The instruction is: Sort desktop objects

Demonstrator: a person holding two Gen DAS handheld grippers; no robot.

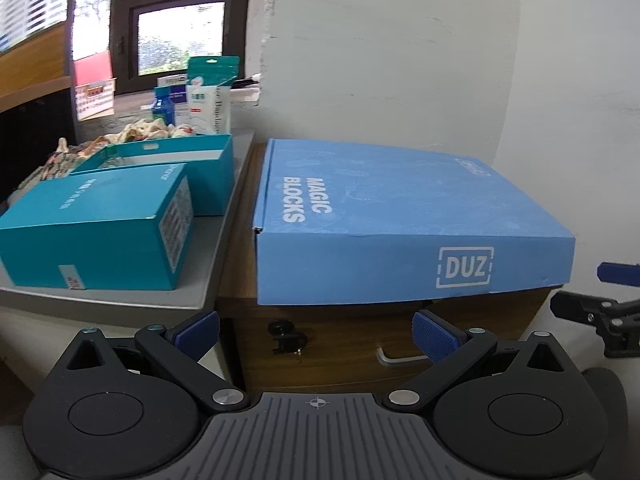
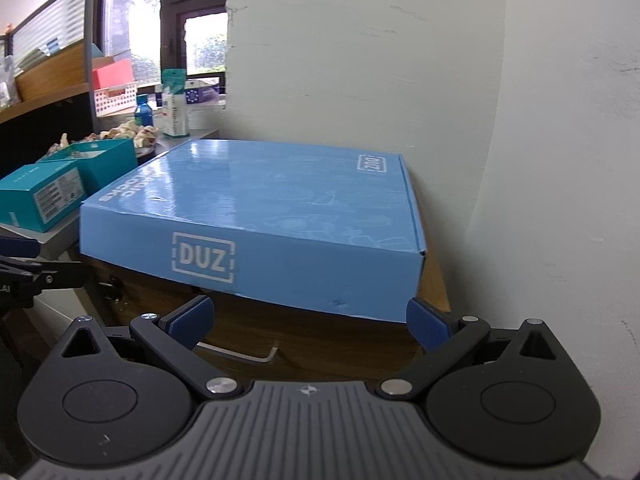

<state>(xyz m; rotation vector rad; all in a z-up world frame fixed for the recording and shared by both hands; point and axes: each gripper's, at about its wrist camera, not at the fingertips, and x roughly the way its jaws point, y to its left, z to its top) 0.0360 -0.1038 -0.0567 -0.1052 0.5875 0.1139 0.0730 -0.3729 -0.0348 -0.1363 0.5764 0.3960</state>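
A large flat blue box (image 1: pixel 400 216) marked MAGIC BLOCKS and DUZ lies on a wooden drawer cabinet (image 1: pixel 340 344) against the white wall; it also shows in the right wrist view (image 2: pixel 272 216). My left gripper (image 1: pixel 316 334) is open and empty, in front of the cabinet just below the box's front edge. My right gripper (image 2: pixel 310 322) is open and empty, in front of the box's front right corner. Two teal boxes (image 1: pixel 100 232) sit on the grey desk (image 1: pixel 216 264) to the left, one closed and one open behind it.
A blue bottle (image 1: pixel 163 106), a white and green package (image 1: pixel 208 96) and a patterned cloth (image 1: pixel 144 130) stand behind the teal boxes. The cabinet front has a keyed lock (image 1: pixel 286 338) and a metal handle (image 1: pixel 396 358). The right gripper's finger shows at the edge of the left wrist view (image 1: pixel 600 308).
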